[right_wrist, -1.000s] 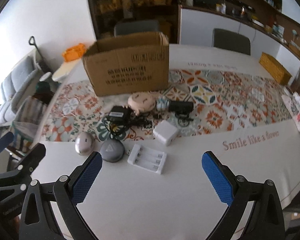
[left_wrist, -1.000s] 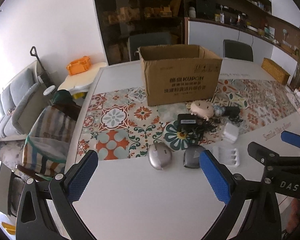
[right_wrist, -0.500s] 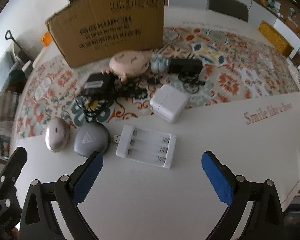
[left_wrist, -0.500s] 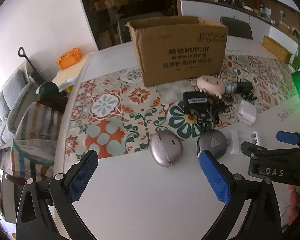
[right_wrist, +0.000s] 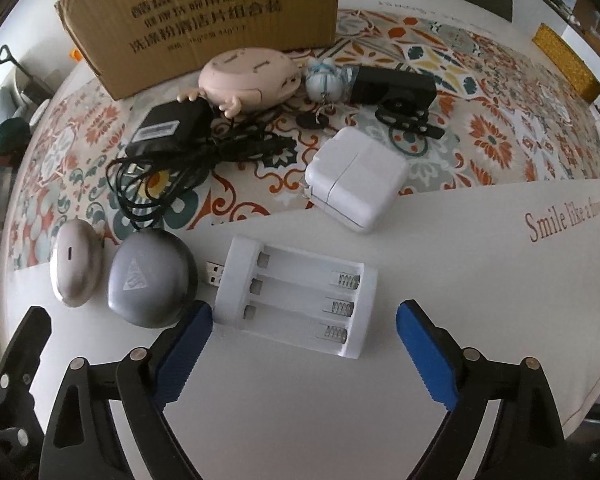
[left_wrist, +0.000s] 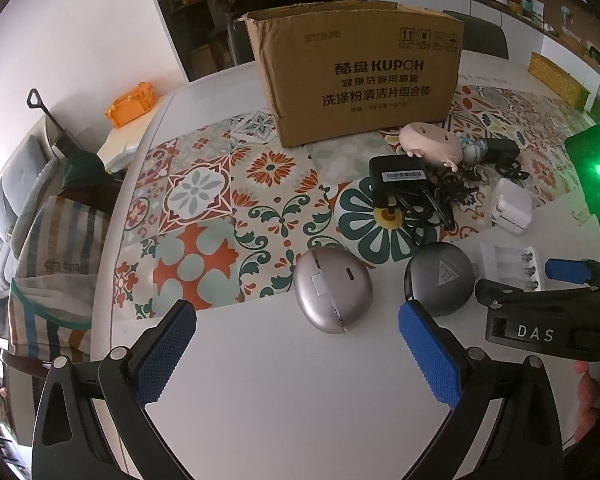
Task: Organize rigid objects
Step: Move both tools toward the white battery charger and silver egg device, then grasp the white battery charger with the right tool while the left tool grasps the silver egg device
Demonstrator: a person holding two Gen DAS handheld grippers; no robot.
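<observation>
one box [left_wrist: 360,80], perhaps three chargers [right_wrist: 296,300]

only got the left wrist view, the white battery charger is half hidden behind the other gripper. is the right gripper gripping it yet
Observer: Not yet. The right gripper is open, its jaws have just been closing, and the near part of the battery charger lies between them with neither pad pressing on it.
Operator: any batteries in it
Observer: No, all three slots are empty.
Operator: anything sticking out that could snag
Observer: A usb plug sticks out of its left end, pointing at the grey round case right beside it.
</observation>
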